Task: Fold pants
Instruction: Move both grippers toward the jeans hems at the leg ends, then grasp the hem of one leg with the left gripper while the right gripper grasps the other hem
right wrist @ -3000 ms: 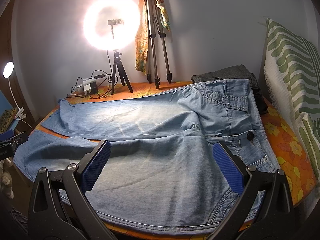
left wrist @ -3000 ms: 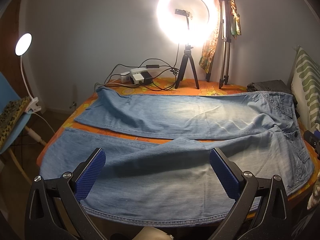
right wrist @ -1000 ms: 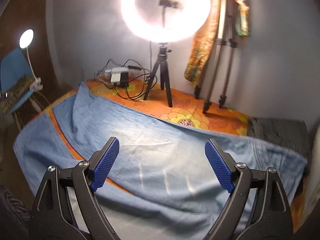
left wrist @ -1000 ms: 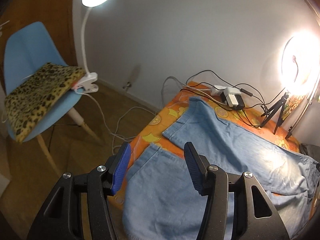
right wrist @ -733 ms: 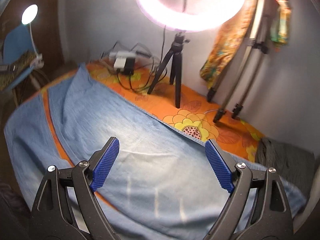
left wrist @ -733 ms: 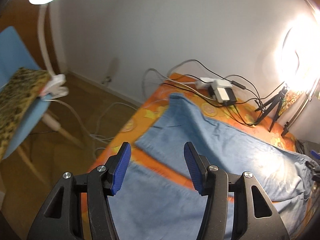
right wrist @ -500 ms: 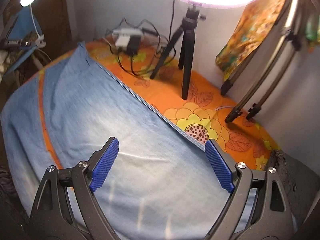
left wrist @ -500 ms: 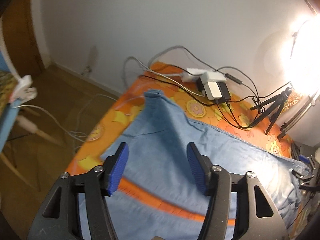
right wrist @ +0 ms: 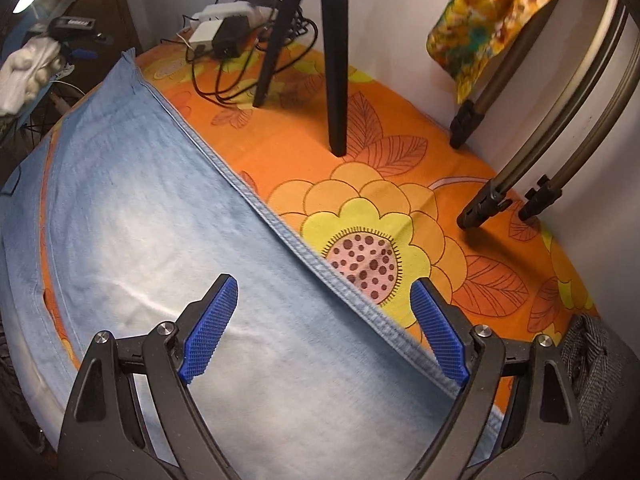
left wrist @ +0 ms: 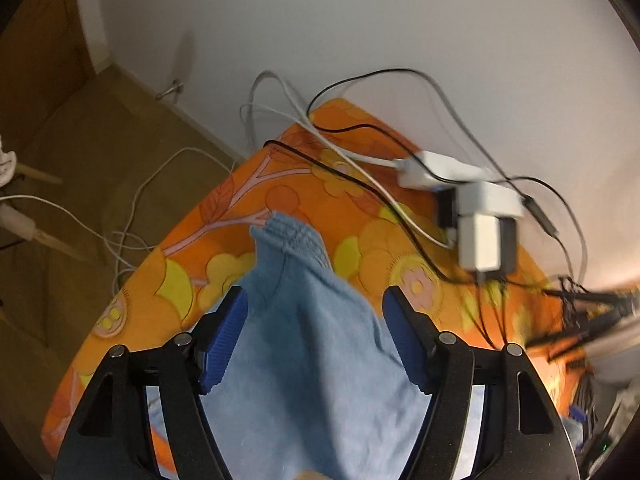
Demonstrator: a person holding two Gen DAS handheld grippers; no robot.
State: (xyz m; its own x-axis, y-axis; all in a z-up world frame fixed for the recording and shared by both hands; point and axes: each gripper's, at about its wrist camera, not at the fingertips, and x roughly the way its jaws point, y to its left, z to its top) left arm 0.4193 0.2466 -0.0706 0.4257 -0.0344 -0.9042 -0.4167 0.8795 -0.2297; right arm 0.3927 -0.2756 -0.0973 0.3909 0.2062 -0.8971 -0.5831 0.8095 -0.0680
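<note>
Spreading across the table (right wrist: 400, 168), the pants (right wrist: 168, 240) are laid flat so that the far leg can be lifted over the near one. The left gripper (left wrist: 316, 336) is held above the far leg's hem, near the table's far left corner; its jaws have just been opening and stand partly apart, with denim between them but not pinched. The right gripper (right wrist: 324, 328) is held wide open astride the far leg's outer seam, gripping nothing. The waistband is cut off from both views, and the left view is blurred, so contact with the cloth cannot be judged.
</note>
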